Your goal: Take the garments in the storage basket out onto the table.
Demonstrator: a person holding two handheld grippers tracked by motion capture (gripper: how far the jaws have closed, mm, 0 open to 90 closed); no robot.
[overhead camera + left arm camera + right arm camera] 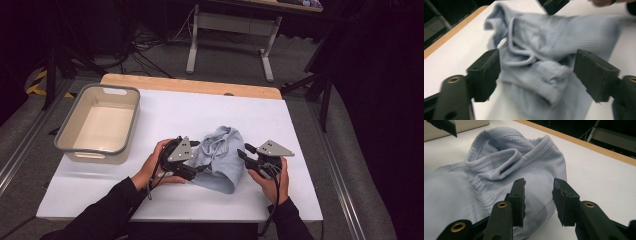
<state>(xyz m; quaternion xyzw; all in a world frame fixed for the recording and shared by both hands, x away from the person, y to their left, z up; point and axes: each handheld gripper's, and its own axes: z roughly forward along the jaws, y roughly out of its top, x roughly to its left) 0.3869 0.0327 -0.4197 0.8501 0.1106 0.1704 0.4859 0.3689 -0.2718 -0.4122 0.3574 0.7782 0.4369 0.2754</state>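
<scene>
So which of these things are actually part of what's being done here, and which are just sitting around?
Part of the job:
- light blue garment, bunched on the white table
- left gripper, jaws open around a fold
- right gripper, jaws apart at the cloth's edge

Just lying about:
- grey tub to the left
- desk frame behind the table

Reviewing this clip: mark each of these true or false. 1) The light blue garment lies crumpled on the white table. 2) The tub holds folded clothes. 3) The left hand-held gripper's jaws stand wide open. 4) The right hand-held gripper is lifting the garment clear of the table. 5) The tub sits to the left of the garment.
1) True: the light blue garment lies bunched on the white table.
2) False: the tub is empty.
3) True: the left hand-held gripper has its jaws apart, cloth between them, unpinched.
4) False: the right hand-held gripper is open; the garment rests on the table.
5) True.
</scene>
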